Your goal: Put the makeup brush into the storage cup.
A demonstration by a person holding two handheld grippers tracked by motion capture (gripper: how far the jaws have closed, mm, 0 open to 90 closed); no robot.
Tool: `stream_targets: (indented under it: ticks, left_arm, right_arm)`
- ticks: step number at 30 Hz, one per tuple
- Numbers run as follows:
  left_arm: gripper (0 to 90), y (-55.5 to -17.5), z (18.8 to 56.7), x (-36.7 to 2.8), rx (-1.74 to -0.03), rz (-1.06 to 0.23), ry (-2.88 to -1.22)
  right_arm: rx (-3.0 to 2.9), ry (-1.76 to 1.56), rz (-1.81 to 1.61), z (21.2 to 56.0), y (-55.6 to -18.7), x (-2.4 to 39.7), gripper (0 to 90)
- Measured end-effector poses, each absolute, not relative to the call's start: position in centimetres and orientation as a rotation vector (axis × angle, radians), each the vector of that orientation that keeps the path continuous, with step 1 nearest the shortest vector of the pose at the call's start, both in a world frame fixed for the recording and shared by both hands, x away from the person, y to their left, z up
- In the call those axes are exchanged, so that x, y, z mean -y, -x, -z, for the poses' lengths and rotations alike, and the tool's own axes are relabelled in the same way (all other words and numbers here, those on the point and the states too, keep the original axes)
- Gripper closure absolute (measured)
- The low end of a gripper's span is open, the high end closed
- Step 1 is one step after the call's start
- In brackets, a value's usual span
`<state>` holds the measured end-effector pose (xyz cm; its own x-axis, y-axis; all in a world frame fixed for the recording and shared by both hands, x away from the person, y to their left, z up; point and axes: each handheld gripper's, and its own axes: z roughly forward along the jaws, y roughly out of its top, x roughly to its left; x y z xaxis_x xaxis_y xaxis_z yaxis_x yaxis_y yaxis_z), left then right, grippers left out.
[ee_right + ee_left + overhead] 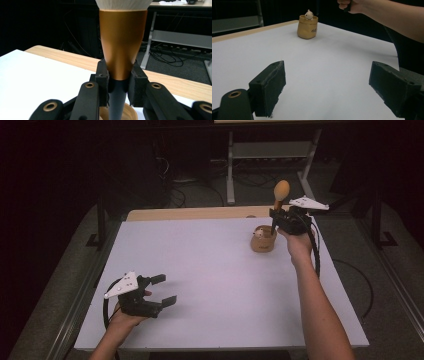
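A brush with a copper ferrule, pale bristles and a dark handle stands upright in my right gripper, whose pads are shut on the handle just under the ferrule. It hangs above and just right of a tan cup-like holder at the table's far right. A small white figure peeks out of the holder. My left gripper rests low near the front left corner, open, with nothing between its pads.
The white table top has a wooden strip along its far edge. Behind it are a grey metal stand and cables on the dark floor. The person's right forearm reaches across the table's right side.
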<state>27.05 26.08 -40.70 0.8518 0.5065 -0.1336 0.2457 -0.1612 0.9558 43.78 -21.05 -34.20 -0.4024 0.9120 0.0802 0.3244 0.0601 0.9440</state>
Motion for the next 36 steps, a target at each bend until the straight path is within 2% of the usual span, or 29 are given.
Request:
stream_targets:
  ticks: [15, 36]
  left_arm:
    - [13.5, -27.0, 40.7, -26.0, -0.583, -0.249, -1.752]
    - [13.8, -27.0, 40.8, -26.0, -0.579, -0.245, -1.75]
  right_arm:
    - [-1.795, -1.249, -1.313, 34.4, -45.3, 20.8, 72.7]
    - [-1.873, -1.278, -1.217, 36.3, -46.7, 19.8, 72.5]
